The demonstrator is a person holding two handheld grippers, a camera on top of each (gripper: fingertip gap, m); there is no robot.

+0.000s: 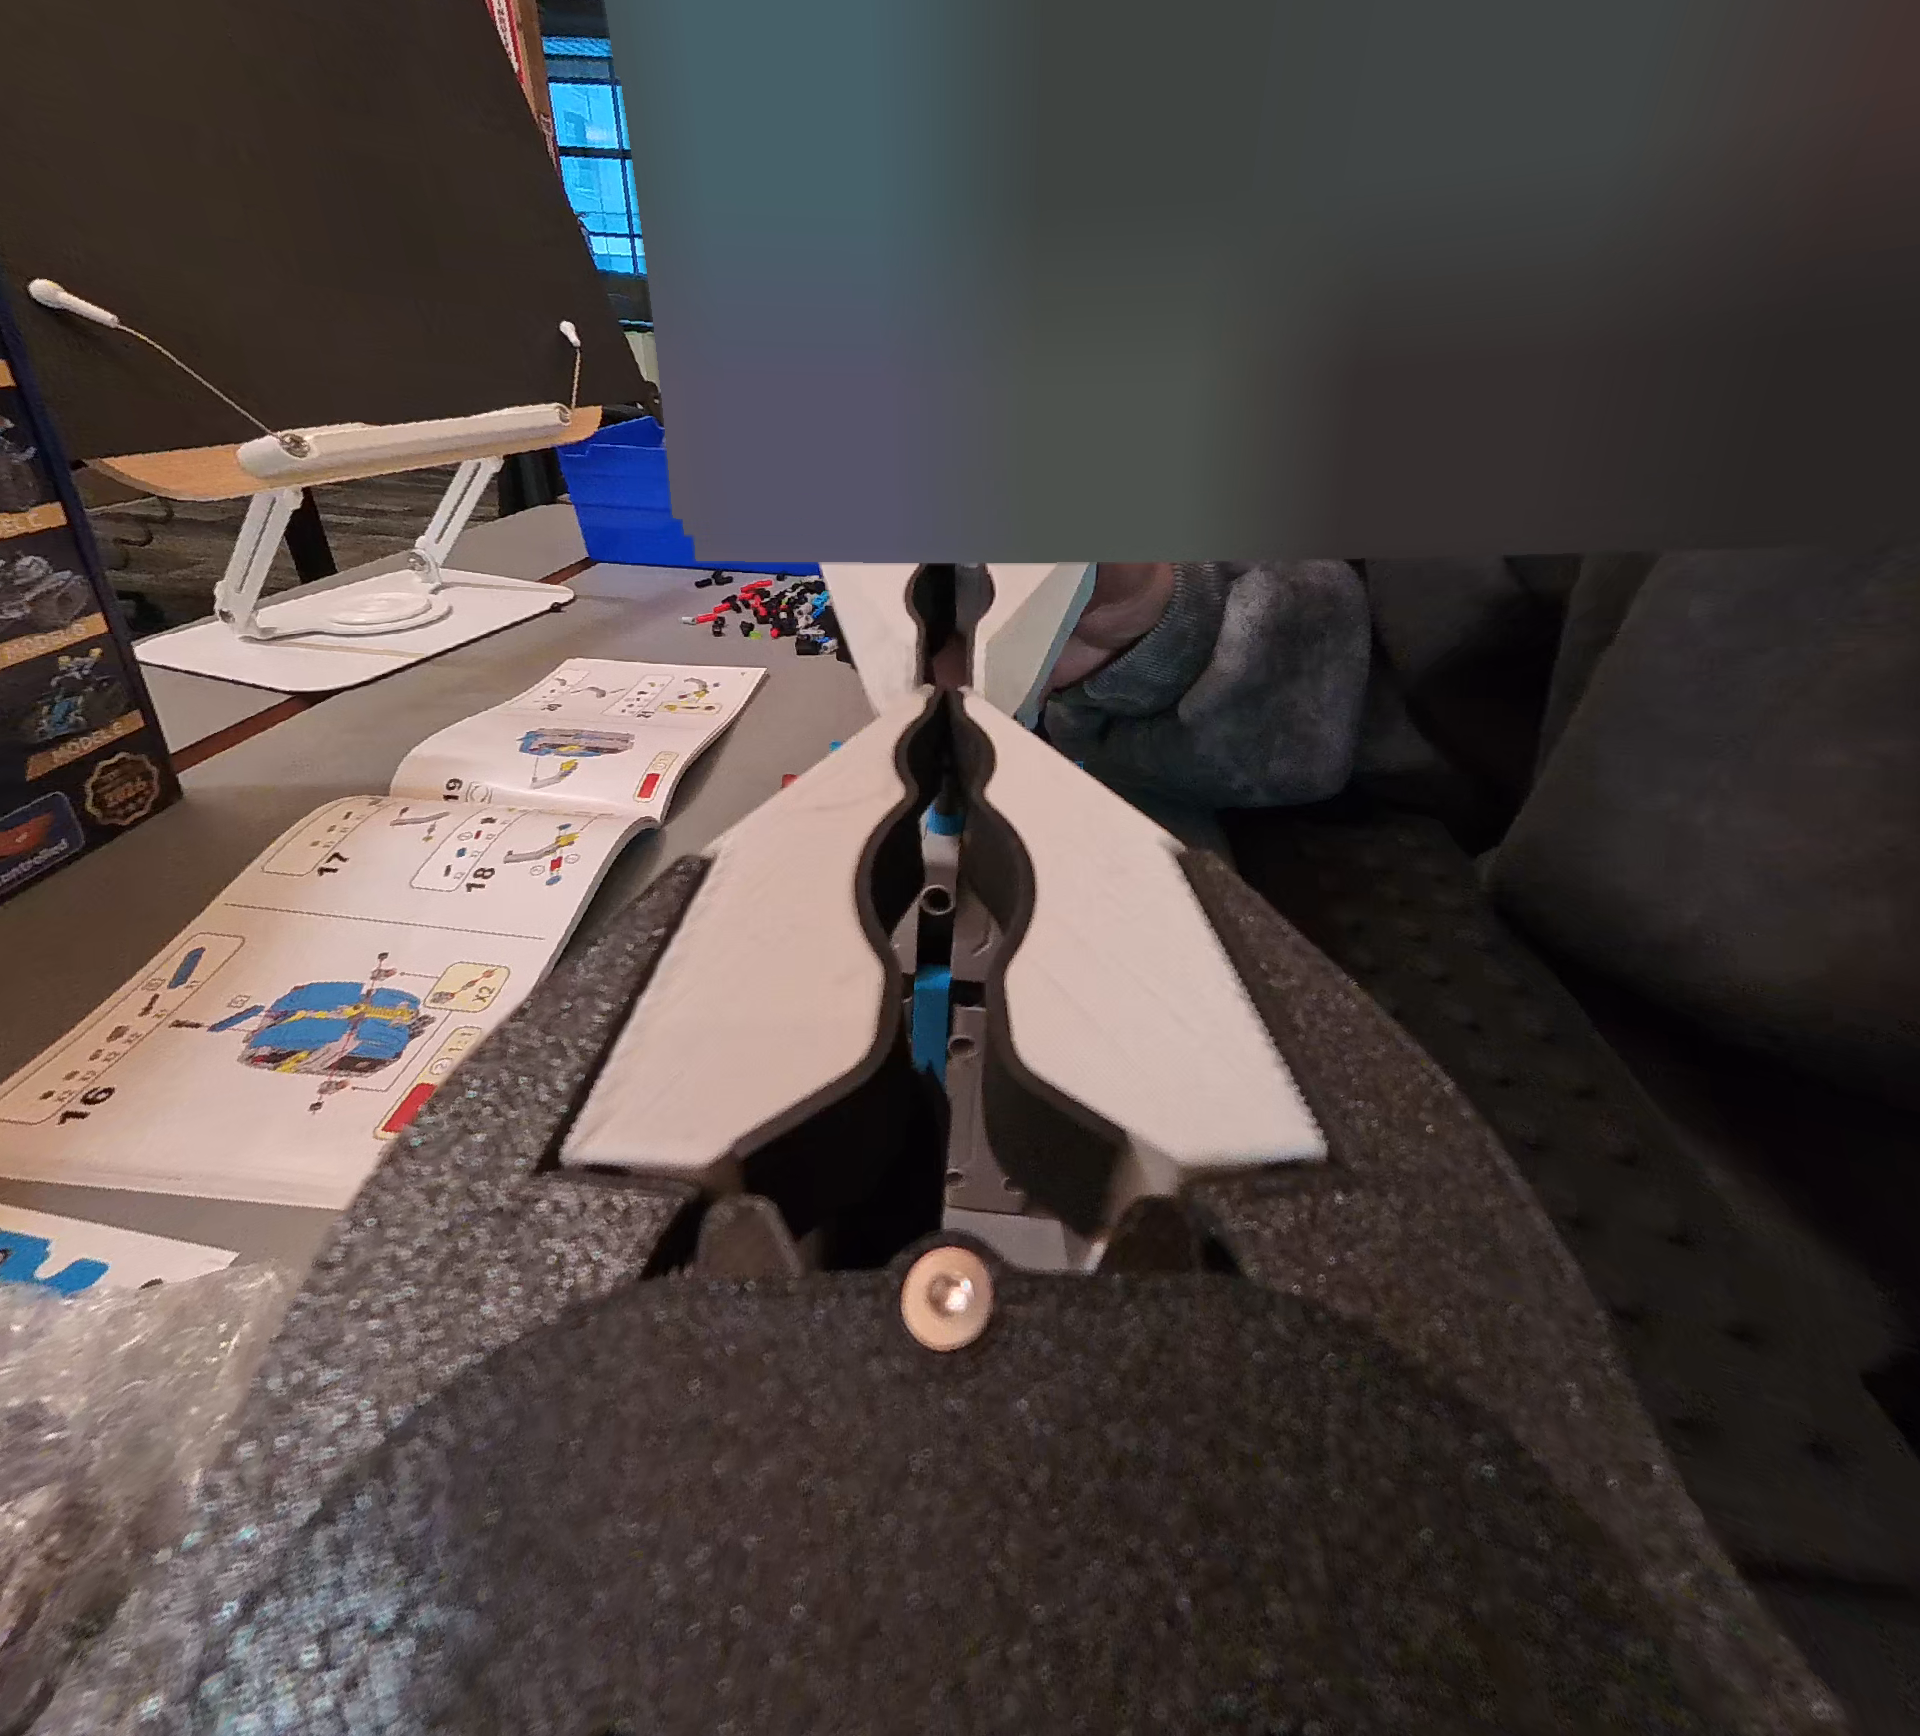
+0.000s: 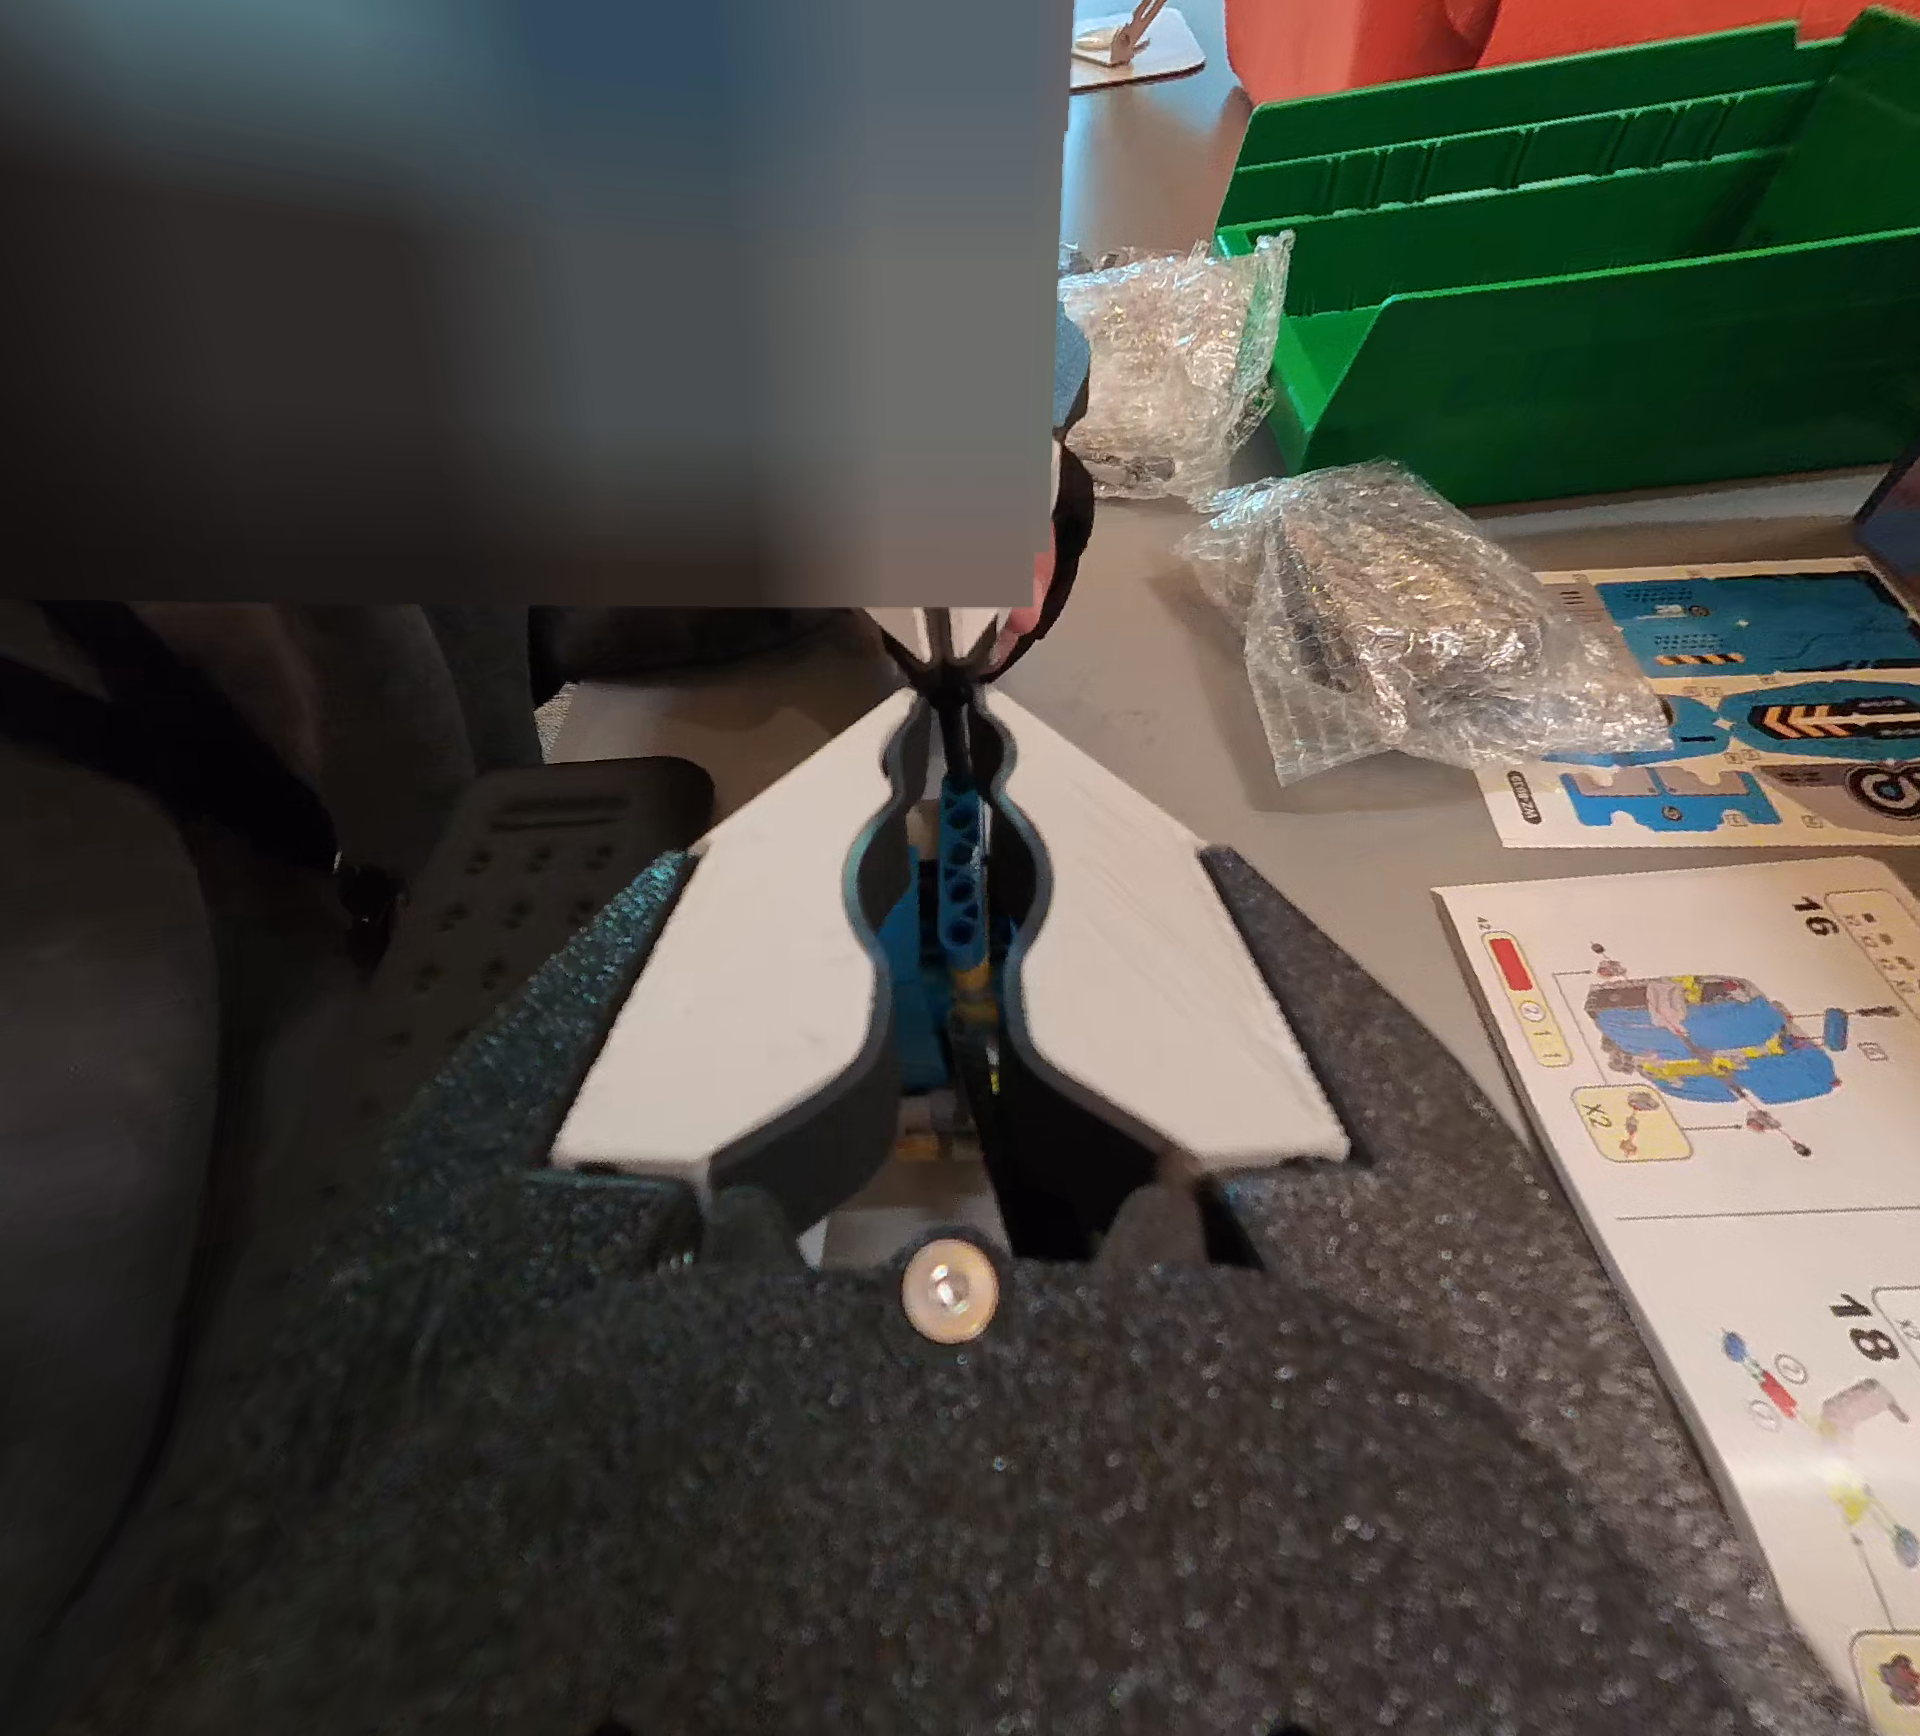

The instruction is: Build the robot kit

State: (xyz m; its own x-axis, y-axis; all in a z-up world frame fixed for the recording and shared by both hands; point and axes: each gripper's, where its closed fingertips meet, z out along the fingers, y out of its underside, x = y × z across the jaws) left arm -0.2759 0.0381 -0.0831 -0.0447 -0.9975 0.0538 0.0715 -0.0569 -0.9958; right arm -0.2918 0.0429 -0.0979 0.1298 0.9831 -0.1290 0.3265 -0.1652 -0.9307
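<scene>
Bricks, blue and grey, already joined into a small model (image 1: pixel 940 990), sit pinched between both claws above the table's near edge. At the left, the left gripper (image 1: pixel 948 699) points level across the table (image 1: pixel 260 813), its tips pressed together on the model, beside an open instruction booklet (image 1: pixel 343 938) and loose pieces (image 1: pixel 774 606). Facing it, the right gripper (image 2: pixel 951 699) is clamped on a blue beam (image 2: pixel 956 865) of the same model. Farther right lie bubble-wrap bags (image 2: pixel 1382 637) and a green bin (image 2: pixel 1621 315).

grey table (image 2: pixel 1143 730) | instruction booklet (image 1: pixel 343 938) | bubble-wrap bags (image 2: pixel 1392 626) | green bin (image 2: pixel 1558 336)
</scene>
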